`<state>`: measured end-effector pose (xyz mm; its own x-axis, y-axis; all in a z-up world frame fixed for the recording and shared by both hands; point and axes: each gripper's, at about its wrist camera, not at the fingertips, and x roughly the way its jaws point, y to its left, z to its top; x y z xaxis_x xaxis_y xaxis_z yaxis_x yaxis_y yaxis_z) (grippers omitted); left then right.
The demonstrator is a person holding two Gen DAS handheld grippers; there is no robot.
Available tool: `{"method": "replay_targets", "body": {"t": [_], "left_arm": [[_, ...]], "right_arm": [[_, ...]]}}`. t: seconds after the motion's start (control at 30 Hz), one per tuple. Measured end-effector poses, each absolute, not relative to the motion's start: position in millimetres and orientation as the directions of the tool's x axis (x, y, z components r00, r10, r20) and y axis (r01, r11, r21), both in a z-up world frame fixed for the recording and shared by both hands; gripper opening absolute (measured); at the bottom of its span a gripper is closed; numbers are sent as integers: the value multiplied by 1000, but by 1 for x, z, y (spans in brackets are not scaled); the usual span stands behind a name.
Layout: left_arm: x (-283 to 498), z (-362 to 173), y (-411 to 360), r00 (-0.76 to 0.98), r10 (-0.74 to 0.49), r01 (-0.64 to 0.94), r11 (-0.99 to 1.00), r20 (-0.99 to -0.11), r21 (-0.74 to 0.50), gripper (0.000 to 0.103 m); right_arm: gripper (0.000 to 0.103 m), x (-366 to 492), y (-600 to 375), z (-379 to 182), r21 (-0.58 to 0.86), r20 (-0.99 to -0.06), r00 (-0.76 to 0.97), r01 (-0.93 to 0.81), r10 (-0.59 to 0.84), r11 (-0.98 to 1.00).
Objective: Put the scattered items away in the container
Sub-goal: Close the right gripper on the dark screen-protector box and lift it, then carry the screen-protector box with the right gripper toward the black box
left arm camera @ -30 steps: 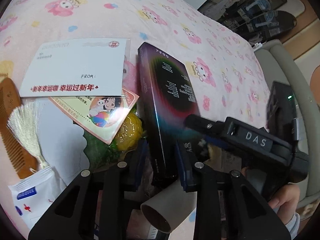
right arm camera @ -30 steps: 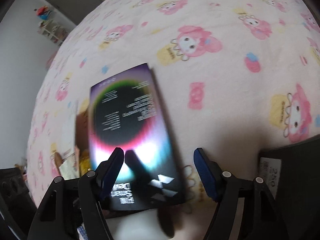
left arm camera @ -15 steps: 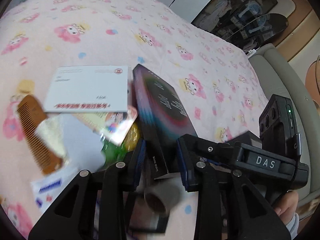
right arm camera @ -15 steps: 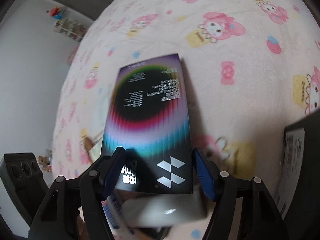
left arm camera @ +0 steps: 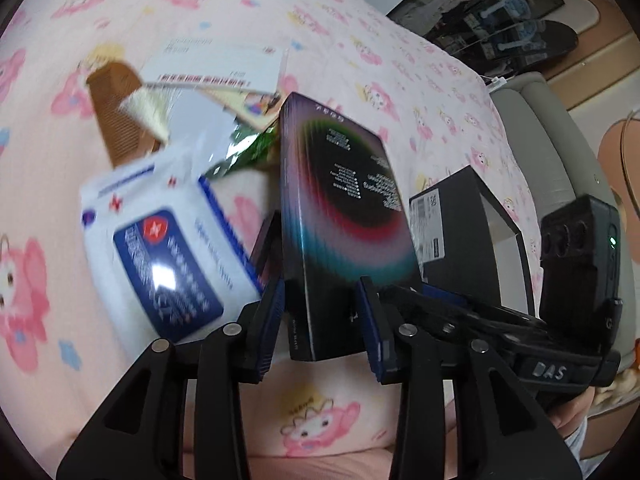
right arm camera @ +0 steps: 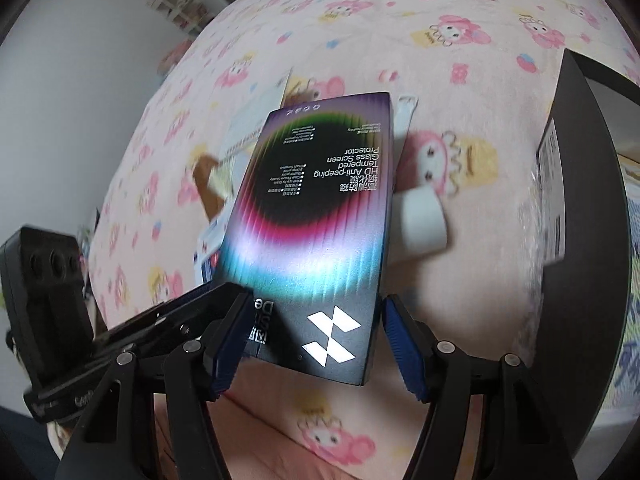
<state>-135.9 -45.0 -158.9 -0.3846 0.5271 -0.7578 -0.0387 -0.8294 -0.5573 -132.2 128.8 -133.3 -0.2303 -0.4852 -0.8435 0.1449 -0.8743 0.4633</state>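
Note:
My left gripper (left arm camera: 320, 320) is shut on the near end of a dark screen-protector box (left arm camera: 344, 216) with a rainbow ring and holds it tilted above the bed. The box fills the right wrist view (right arm camera: 316, 220), between the fingers of my right gripper (right arm camera: 312, 340), whose jaws stand apart on either side of it; the right pad does not touch it. The black container box (left arm camera: 468, 216) stands to the right, also at the right edge of the right wrist view (right arm camera: 580, 200). A white-and-blue wipes pack (left arm camera: 160, 248) lies left of the left gripper.
On the pink cartoon-print bedsheet (left arm camera: 320, 20) lie a wooden comb with a tassel (left arm camera: 116, 108), a white card (left arm camera: 216, 64), a picture card and a green wrapper (left arm camera: 244, 148). A cardboard roll (right arm camera: 420, 224) lies beyond the box. A grey padded bed edge (left arm camera: 548, 132) runs at right.
The left gripper has lifted the screen-protector box up off the pile and toward the right. The wipes pack and the black container have come into view. The right gripper stays around the box.

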Motion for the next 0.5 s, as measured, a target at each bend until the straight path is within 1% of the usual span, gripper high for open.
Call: {"method": "replay_targets", "body": {"t": [0.13, 0.23, 0.37, 0.5], "left_arm": [[-128, -162, -50, -389, 518, -6, -828, -762, -560, 37], [-133, -165, -50, -414, 487, 24, -838, -769, -545, 37], [-142, -176, -45, -396, 427, 57, -872, -813, -486, 38], [-143, -181, -44, -379, 453, 61, -858, -807, -510, 39]], "right_arm": [[64, -123, 137, -130, 492, -820, -240, 167, -519, -854], [64, -108, 157, -126, 463, -821, -290, 166, -491, -871], [64, -107, 152, -139, 452, -820, -313, 161, -480, -877], [64, -104, 144, -151, 469, -816, -275, 199, -508, -861]]}}
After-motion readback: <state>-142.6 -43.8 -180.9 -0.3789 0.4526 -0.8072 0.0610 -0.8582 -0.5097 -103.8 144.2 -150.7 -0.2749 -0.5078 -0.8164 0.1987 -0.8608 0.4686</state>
